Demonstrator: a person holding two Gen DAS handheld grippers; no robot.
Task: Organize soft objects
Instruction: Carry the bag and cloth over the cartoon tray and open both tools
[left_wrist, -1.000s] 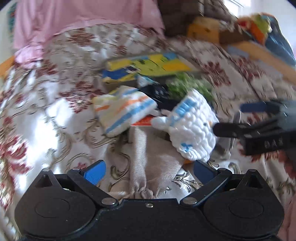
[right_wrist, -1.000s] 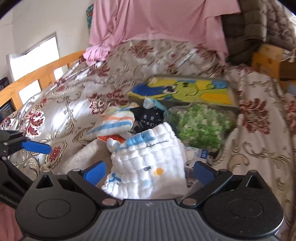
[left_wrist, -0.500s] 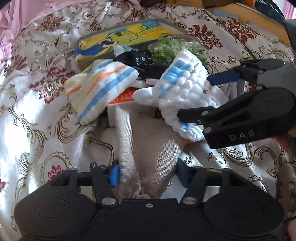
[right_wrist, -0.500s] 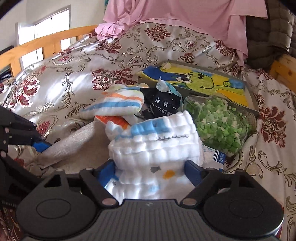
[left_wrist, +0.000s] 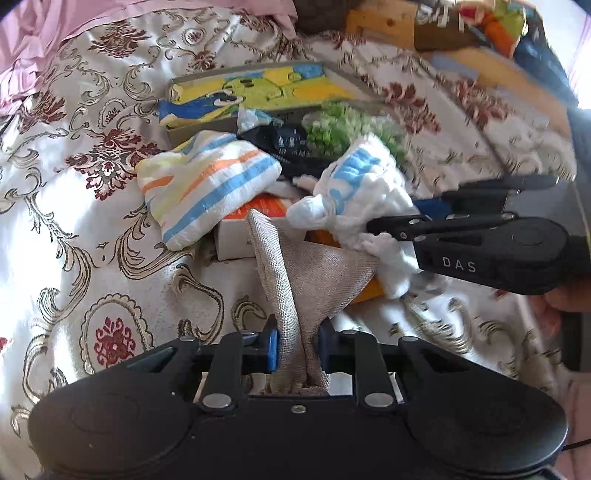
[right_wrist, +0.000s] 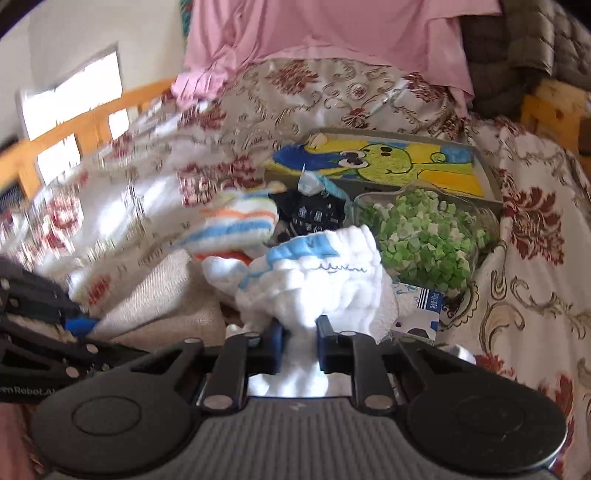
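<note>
At the bottom centre of the left wrist view, the left hand-held gripper (left_wrist: 298, 349) is closing, pinching one beige cloth (left_wrist: 314, 273). The right hand-held gripper (right_wrist: 298, 347), also closing, squeezes one white quilted cloth (right_wrist: 325, 280). Beyond lies one striped cloth (left_wrist: 207, 184). Only the right view shows the orange bed rail (right_wrist: 88, 122), upper left.
</note>
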